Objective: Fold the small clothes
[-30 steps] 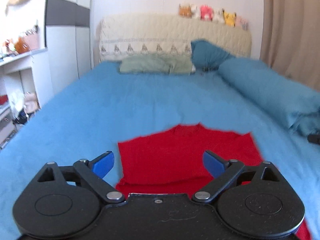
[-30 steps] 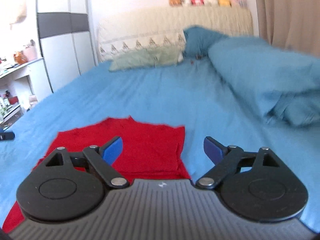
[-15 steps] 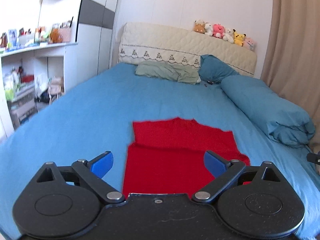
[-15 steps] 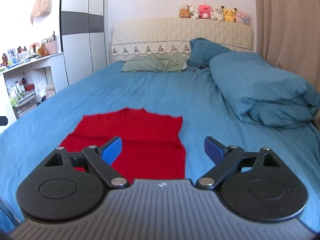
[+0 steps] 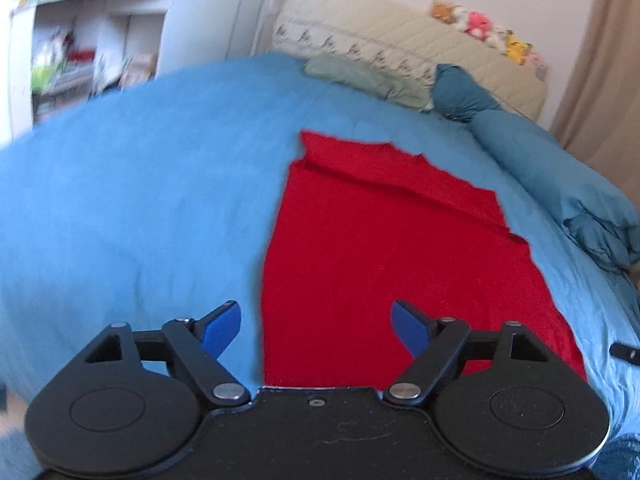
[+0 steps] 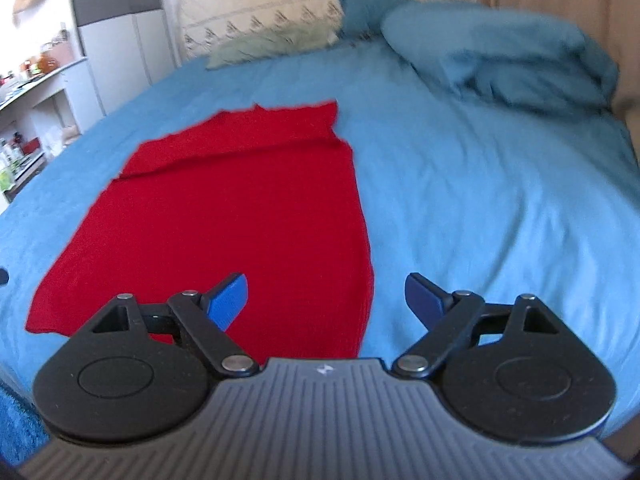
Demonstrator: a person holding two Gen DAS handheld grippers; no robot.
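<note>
Since a second ago both my tools have dropped toward the near end of the red garment (image 5: 384,264), which now fills the lower middle of both frames. My left gripper (image 5: 316,330) has just been closing its jaws a little, nothing between them yet; my right gripper (image 6: 326,300) gapes empty. I judge a hem grab comes next. The garment lies flat on the blue bed (image 5: 140,200), far end already doubled over.

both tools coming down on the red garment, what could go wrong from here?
1. The left tool, its jaws just closing with no cloth between them, straddles the red garment's left edge and may pinch the blue bedsheet too.
2. The right tool, open, straddles the right edge: same risk.
3. The far fold could slip if the garment is dragged.
</note>
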